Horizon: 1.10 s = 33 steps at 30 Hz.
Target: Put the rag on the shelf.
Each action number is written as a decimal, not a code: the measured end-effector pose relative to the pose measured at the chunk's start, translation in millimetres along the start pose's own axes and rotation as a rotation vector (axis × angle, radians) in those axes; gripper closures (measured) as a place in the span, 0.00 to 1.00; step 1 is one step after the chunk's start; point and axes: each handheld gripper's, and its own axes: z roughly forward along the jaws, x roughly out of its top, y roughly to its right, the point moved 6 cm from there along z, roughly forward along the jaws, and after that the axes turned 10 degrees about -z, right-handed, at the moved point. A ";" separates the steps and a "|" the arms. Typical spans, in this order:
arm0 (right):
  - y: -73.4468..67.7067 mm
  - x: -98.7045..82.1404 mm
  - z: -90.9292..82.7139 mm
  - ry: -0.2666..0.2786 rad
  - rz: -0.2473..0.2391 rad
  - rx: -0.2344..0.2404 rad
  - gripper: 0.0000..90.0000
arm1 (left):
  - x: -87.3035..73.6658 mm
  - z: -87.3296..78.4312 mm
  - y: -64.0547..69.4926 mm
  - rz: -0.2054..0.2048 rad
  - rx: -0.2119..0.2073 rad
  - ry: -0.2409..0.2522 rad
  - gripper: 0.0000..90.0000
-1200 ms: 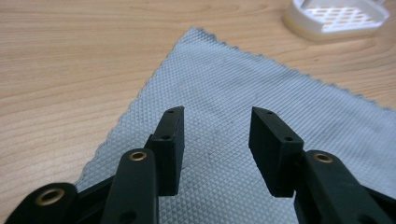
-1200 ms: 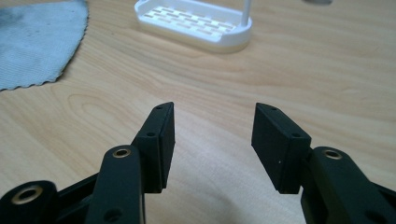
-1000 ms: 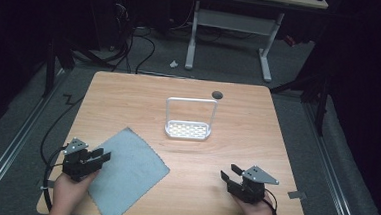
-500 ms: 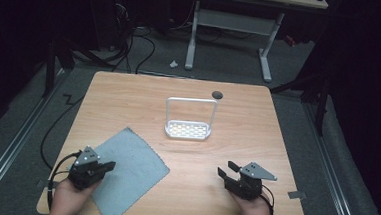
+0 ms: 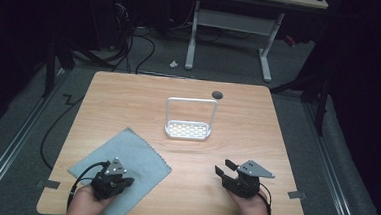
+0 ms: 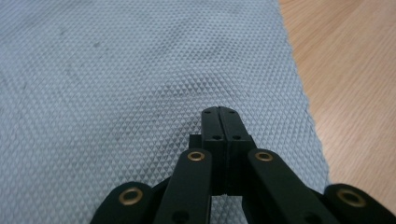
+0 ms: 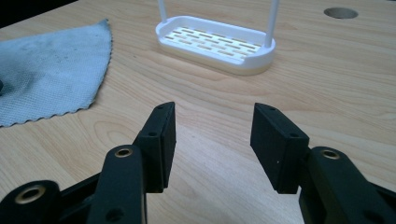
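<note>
The wooden bench (image 5: pixel 185 152) carries everything. Largest on it is the grey-blue cloth (image 5: pixel 124 168), lying flat at about 7 o'clock from the bench's middle, with one corner over the near edge. At the middle stands the white slotted tray (image 5: pixel 188 130) with its tall wire handle. The right gripper (image 5: pixel 226 171) sits at 5 o'clock, well apart from the cloth; in the right gripper view its jaws stand wide apart over bare wood with nothing between them. The left gripper (image 5: pixel 124 181) rests on the cloth's near part at 7 o'clock. Its jaws have just closed and meet pad to pad; whether any fabric is pinched between them I cannot tell.
</note>
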 end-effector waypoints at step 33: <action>-95.3 3.0 54.3 -0.203 -0.272 0.273 1.00 | -3.4 -4.0 -19.9 -0.074 0.085 0.087 1.00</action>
